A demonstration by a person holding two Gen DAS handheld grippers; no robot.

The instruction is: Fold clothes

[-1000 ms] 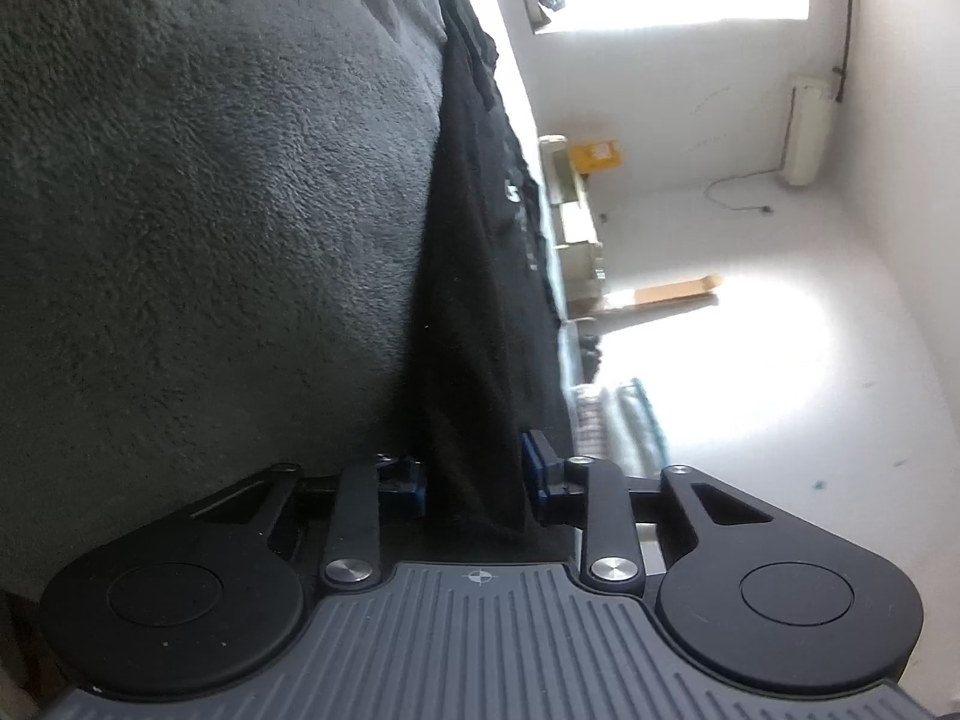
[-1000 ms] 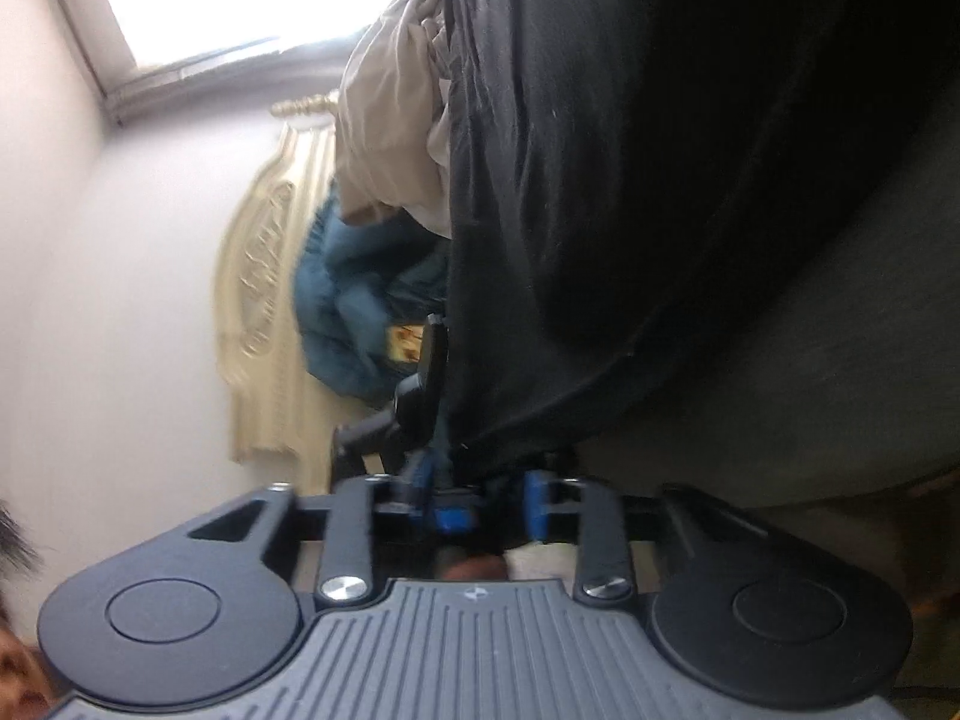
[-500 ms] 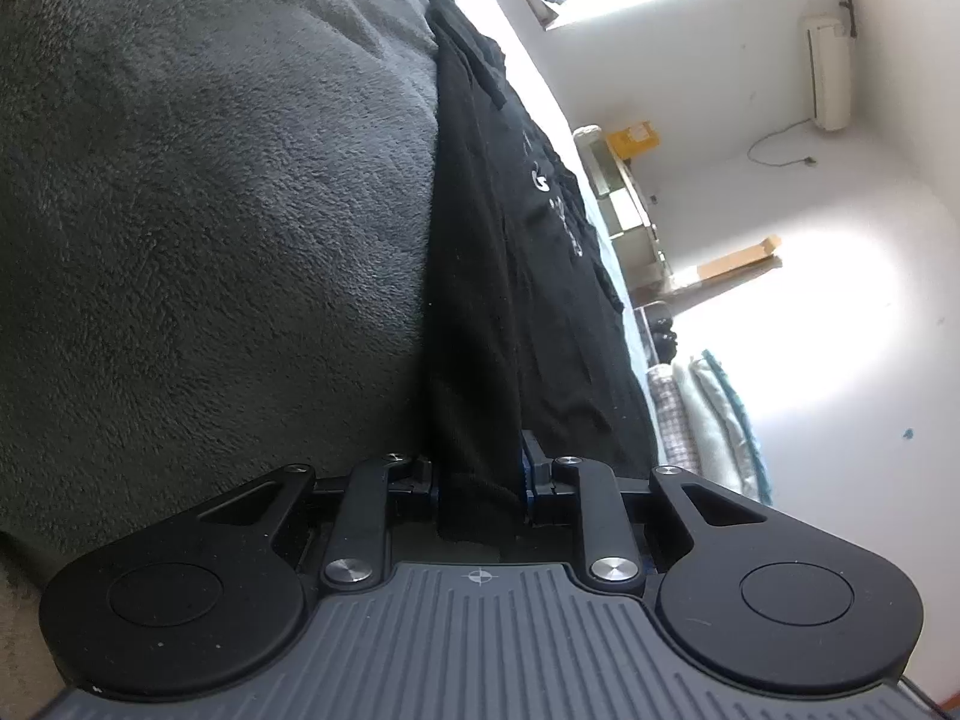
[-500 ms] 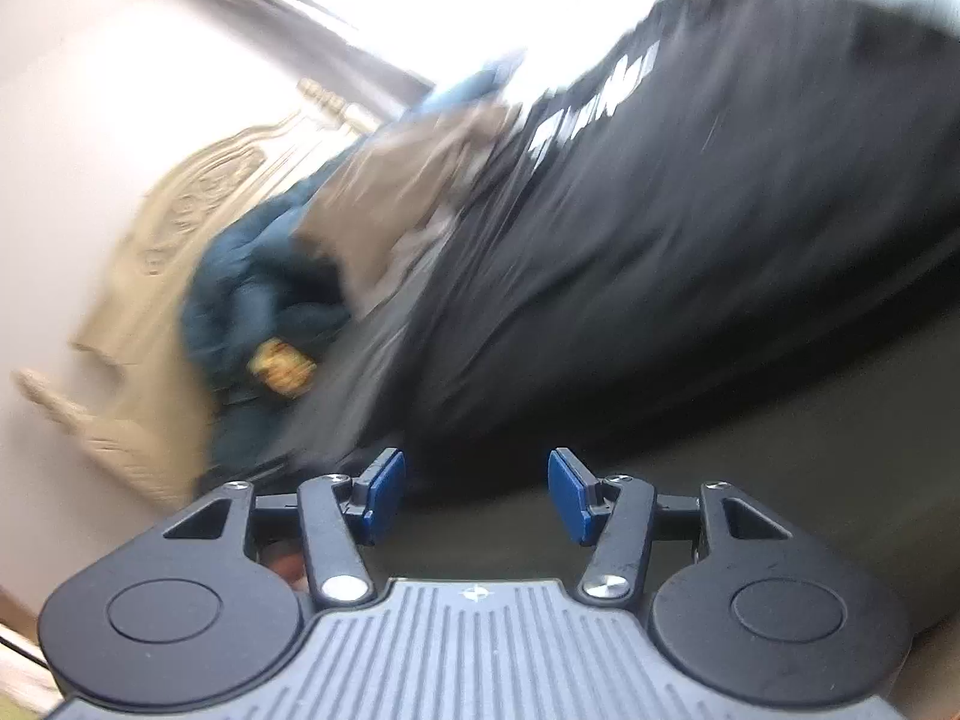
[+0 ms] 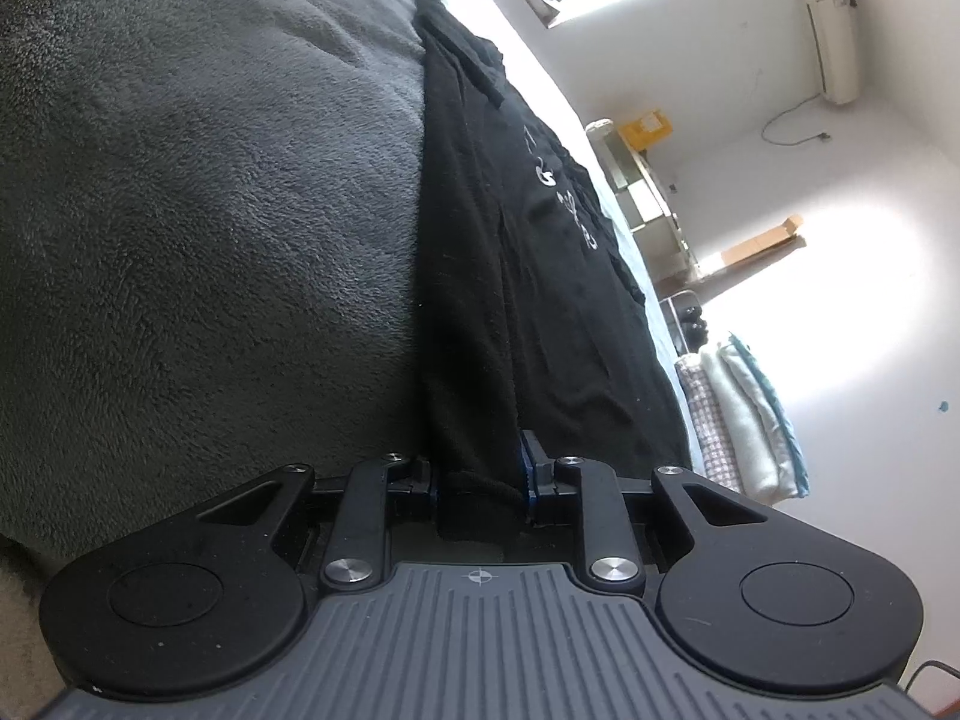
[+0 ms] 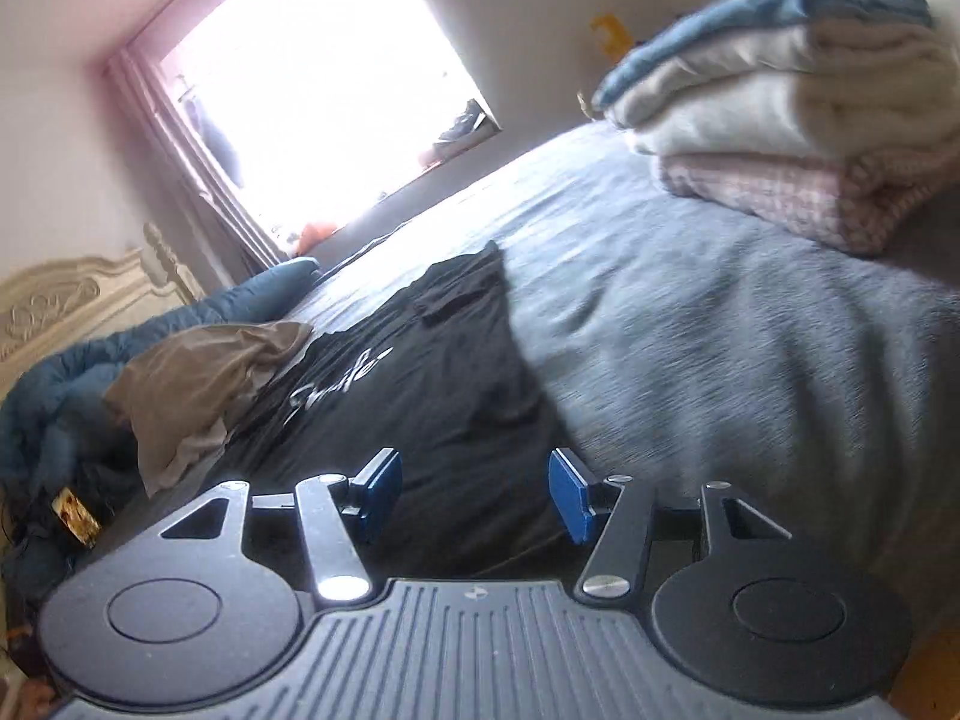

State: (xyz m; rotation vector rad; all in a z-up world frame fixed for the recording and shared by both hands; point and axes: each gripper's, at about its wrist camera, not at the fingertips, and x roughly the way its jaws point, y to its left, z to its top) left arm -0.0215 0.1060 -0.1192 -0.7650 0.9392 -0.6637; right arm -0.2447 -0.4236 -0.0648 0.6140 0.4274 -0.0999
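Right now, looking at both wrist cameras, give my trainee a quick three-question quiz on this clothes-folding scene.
1. True or false: the left gripper is shut on the black T-shirt.
2. What lies between the right gripper jaws? A) a pinched sleeve B) nothing held, the jaws stand open C) a towel
3. What sits on the grey blanket at upper right in the right wrist view?

Key: 1 true; 2 B; 3 a stack of folded laundry.

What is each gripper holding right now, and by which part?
The left gripper pinches the black T-shirt at its near edge. The right gripper is open and holds nothing.
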